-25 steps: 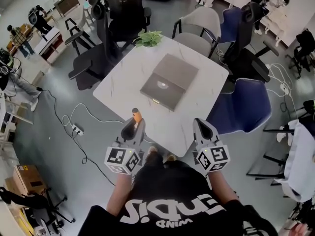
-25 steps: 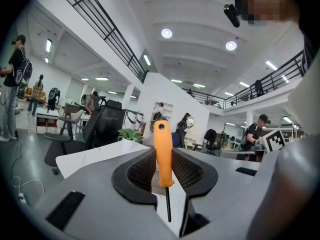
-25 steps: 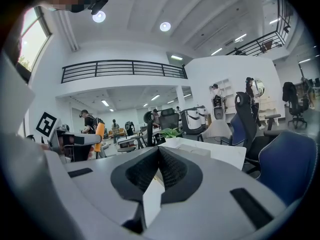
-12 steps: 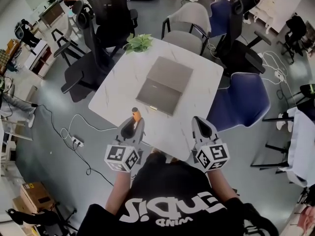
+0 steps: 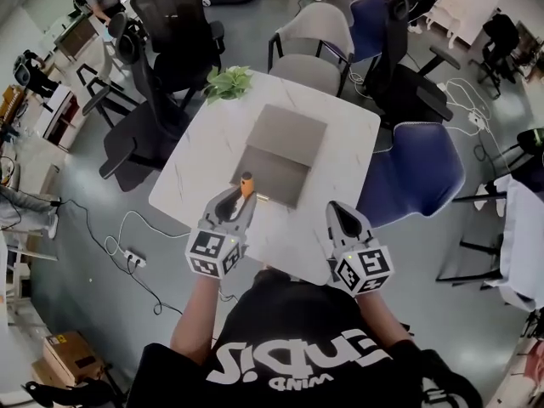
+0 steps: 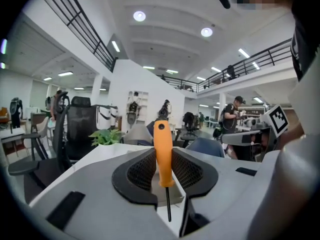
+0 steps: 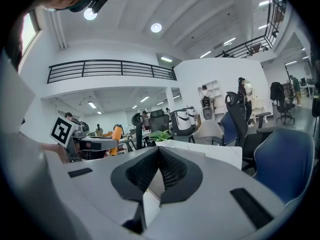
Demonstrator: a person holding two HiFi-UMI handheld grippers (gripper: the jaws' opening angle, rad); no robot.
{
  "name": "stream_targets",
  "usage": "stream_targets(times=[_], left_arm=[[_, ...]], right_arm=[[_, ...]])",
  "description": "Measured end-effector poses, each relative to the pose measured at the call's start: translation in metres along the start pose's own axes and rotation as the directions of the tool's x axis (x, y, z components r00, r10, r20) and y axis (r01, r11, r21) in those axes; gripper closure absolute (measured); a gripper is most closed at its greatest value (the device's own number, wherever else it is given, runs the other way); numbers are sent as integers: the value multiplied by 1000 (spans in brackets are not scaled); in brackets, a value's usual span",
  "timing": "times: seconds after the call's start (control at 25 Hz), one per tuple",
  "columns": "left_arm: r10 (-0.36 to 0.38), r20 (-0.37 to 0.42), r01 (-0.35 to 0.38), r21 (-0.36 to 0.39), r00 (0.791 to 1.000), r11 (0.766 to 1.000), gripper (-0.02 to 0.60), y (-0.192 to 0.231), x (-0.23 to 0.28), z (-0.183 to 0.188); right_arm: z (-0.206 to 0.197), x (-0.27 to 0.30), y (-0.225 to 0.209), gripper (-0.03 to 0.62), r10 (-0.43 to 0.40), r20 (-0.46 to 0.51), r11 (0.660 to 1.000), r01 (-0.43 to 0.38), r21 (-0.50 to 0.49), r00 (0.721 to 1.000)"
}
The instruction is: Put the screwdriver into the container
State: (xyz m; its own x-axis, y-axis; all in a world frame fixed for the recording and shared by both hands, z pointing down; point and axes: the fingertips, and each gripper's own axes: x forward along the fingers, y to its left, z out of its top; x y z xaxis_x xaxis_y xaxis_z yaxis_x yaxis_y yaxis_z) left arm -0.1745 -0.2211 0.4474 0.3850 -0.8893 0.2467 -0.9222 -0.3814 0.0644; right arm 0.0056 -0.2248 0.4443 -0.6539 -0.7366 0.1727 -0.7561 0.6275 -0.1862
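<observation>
An orange-handled screwdriver (image 5: 246, 183) stands upright between the jaws of my left gripper (image 5: 235, 199), which is shut on its handle. In the left gripper view the handle (image 6: 162, 151) rises above the jaws and the thin dark shaft hangs below them. The flat grey closed container (image 5: 280, 151) lies mid-table, just beyond the screwdriver tip. My right gripper (image 5: 340, 216) hovers over the table's near edge; its jaws (image 7: 159, 156) are shut with nothing between them. The orange handle (image 7: 116, 133) also shows at the left in the right gripper view.
The white marble table (image 5: 200, 155) has a small green plant (image 5: 226, 83) at its far corner. Office chairs ring it: black (image 5: 140, 130) at left, grey (image 5: 308, 53) behind, blue (image 5: 414, 172) at right. A cable and power strip (image 5: 132, 257) lie on the floor at left.
Both grippers have come forward over the table's near edge. The left one, still shut on the screwdriver, has moved right and closer to the grey container.
</observation>
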Motion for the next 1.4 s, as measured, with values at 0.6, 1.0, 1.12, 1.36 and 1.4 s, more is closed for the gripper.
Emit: stream_targets(times=[0.6,1.0,1.12,1.36,1.4], left_arm=[[-216,-215,285,374,952,883,476,11,97,6],[-277,-412,456,444,868,772,476,12,133,-45],[-259,-482,497,472,837,728,476,14,144,-74],[-251,-603,593,475,758,650,476,8,160,-128],[-250,-616,604,471,747,643,476,8,163,-135]], right_arm=[[1,12,-15,582,-44,-7,999,44,15,999],[0,16,-24,582,-82,-4,996,82,28,997],[-1,17,-27,582,-98,-8,995,98,29,995],[-3,15,-38,582,-141,-18,989,142,43,990],[-3,15,-40,582,-149,-21,988,150,45,989]])
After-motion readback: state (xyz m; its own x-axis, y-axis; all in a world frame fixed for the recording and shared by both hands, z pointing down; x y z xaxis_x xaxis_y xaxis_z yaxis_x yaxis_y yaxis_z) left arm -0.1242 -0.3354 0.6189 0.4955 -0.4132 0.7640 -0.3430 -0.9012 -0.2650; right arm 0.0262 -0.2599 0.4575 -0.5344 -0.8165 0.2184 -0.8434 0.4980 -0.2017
